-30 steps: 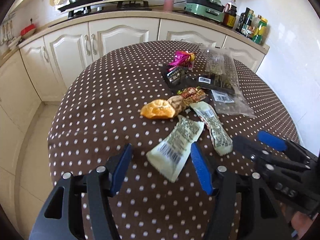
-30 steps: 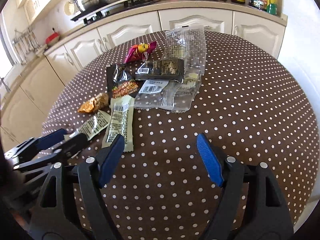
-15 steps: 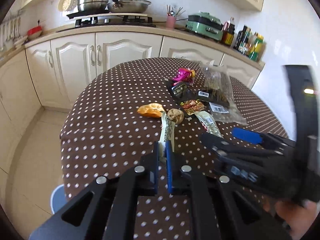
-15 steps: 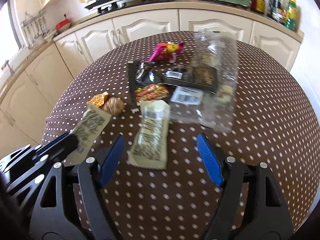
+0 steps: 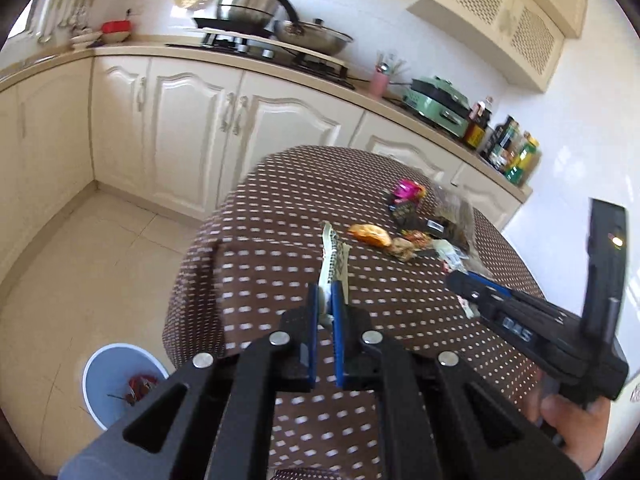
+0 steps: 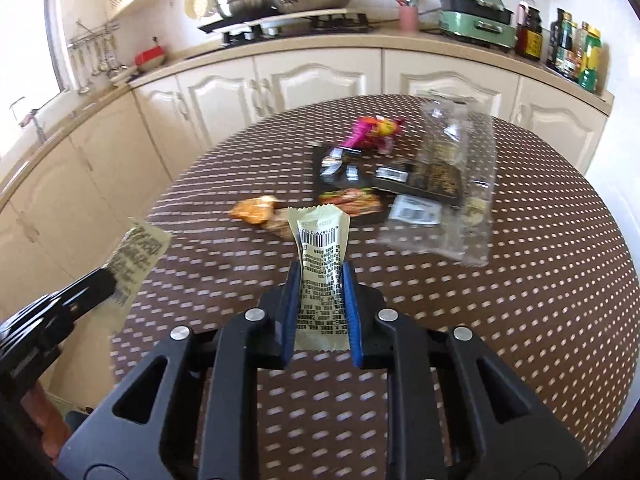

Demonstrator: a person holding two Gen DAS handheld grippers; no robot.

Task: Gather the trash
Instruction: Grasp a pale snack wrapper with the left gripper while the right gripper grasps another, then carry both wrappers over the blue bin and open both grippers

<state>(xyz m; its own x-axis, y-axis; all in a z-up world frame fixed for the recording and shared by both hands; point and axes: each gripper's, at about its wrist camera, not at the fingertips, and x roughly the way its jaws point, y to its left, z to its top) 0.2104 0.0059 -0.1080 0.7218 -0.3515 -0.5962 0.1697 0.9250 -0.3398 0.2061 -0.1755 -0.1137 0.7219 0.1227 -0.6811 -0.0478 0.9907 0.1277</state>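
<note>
We find the left hand-held gripper angled down over the near edge of the tabletop, clamped on a pale wrapper. That wrapper stands edge-on between the pads, its long axis running up and away from the fingers, clear of the cloth. Its print is blurred and we cannot read it. On the floor to the lower left stands a blue bin.

The right hand-held gripper also tilts down, and its jaws have just been closing. They now press a second wrapper from both sides. This one faces us flat, long axis pointing away along the fingers. It carries a barcode and dense small print that we cannot make out. The remaining litter lies mid-tabletop.
</note>
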